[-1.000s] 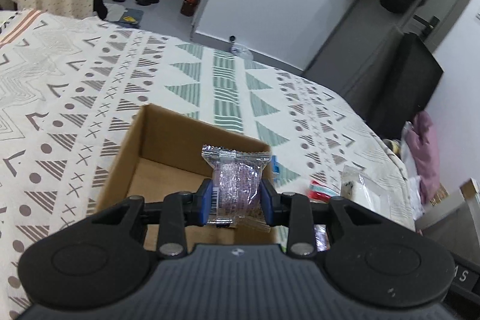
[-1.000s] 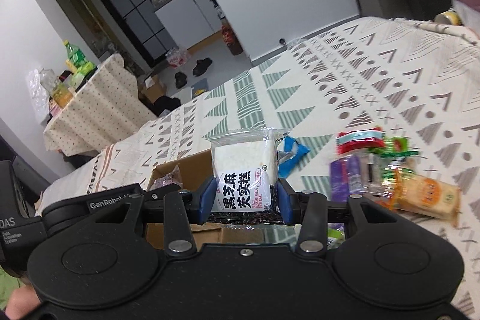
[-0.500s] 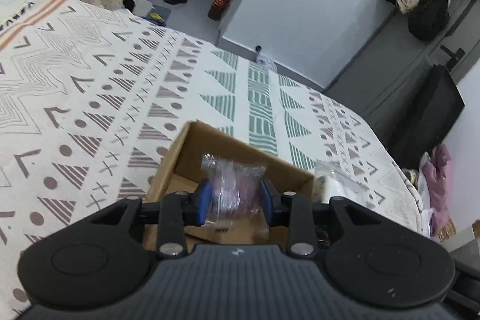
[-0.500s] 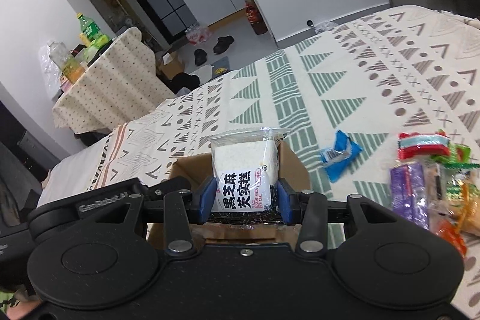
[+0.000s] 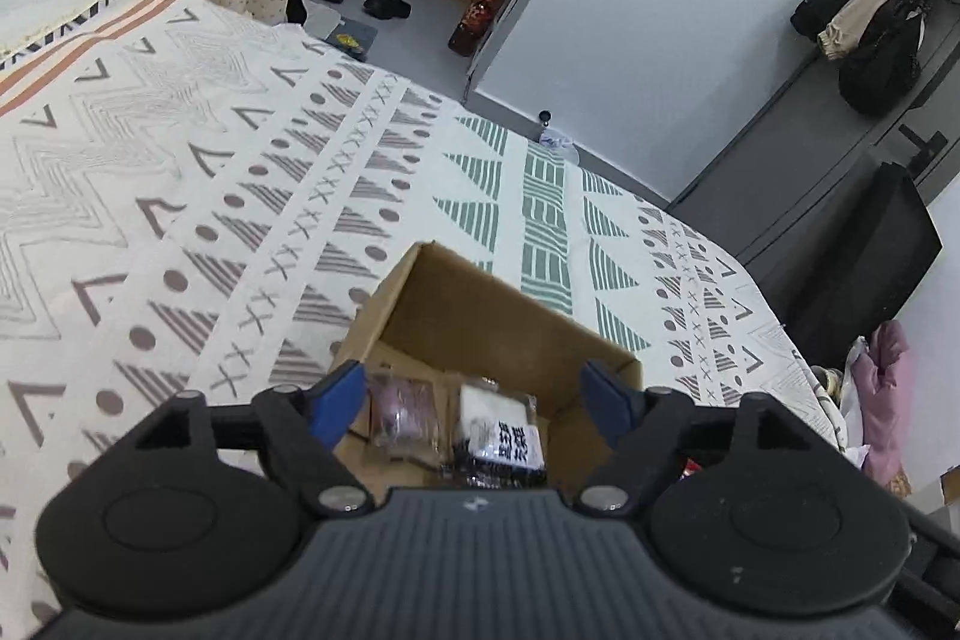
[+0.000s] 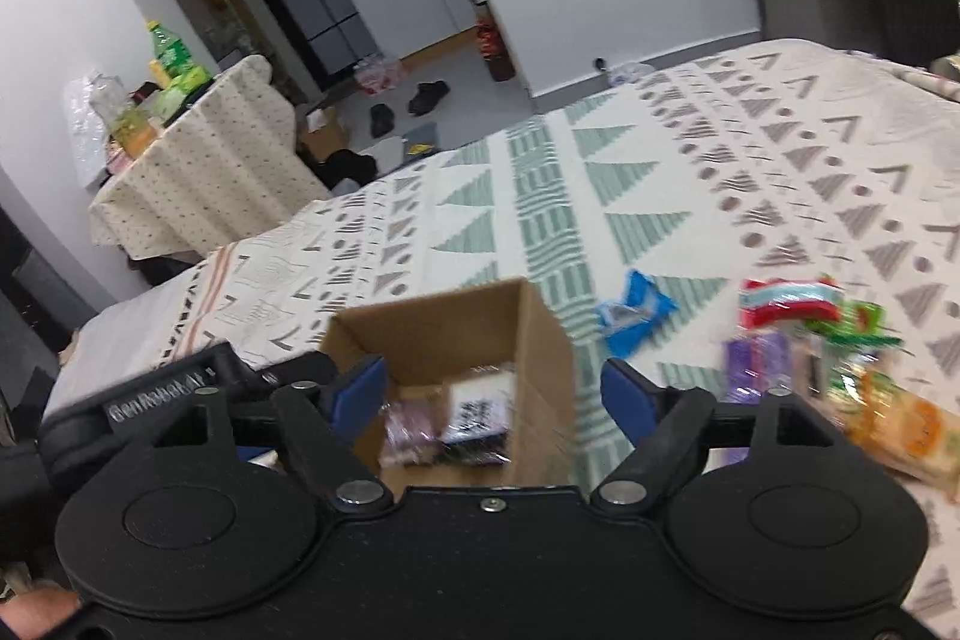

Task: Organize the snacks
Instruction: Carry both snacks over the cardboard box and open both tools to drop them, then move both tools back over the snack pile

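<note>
L gripper (image 5: 477, 394): jaws just opened, nothing clamped | R gripper (image 6: 495, 388): same | purple pkt (image 5: 401, 415) + white pkt (image 5: 503, 430) below jaws in cardboard box (image 5: 480, 304) (side by side) | loose snacks (image 6: 798, 340) at 3 o'clock

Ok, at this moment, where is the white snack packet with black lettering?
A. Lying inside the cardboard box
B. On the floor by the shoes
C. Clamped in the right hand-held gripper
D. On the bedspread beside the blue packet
A: the white snack packet lies in the cardboard box beside a purple packet, no pads touching it.
</note>
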A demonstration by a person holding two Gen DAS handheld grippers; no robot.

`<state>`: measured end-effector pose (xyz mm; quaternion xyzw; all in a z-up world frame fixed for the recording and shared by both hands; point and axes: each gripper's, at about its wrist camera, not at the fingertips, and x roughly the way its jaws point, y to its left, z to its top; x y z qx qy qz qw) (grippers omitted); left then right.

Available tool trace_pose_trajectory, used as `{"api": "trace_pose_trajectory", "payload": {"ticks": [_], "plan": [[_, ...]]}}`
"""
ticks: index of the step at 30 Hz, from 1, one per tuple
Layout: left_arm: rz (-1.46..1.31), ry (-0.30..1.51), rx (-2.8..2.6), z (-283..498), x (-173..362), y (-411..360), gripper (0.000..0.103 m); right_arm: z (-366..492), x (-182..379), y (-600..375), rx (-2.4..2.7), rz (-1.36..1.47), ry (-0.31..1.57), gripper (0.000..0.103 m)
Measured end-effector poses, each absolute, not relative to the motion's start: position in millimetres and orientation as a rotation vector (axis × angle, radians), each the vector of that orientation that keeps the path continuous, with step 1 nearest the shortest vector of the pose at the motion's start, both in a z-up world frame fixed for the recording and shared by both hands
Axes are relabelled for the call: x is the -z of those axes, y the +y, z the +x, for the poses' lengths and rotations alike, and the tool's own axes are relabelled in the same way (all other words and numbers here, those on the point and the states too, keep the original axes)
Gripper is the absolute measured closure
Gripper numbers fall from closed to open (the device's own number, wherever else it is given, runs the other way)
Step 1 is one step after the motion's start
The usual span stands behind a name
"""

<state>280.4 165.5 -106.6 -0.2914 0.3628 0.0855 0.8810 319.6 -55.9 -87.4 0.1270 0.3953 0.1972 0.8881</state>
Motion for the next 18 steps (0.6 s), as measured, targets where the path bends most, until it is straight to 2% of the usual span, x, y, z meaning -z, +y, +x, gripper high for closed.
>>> {"api": "trace_pose_trajectory", "payload": {"ticks": [11,18], "plan": [[-0.563,0.757,-0.188,254,86,132,0.006,281,76,-108,-0.321,0.27,0.801,0.005],[-0.499,0.78,-0.131,235,76,101,0.006,262,67,-138,-0.297,0.304,0.786,0.003]]}}
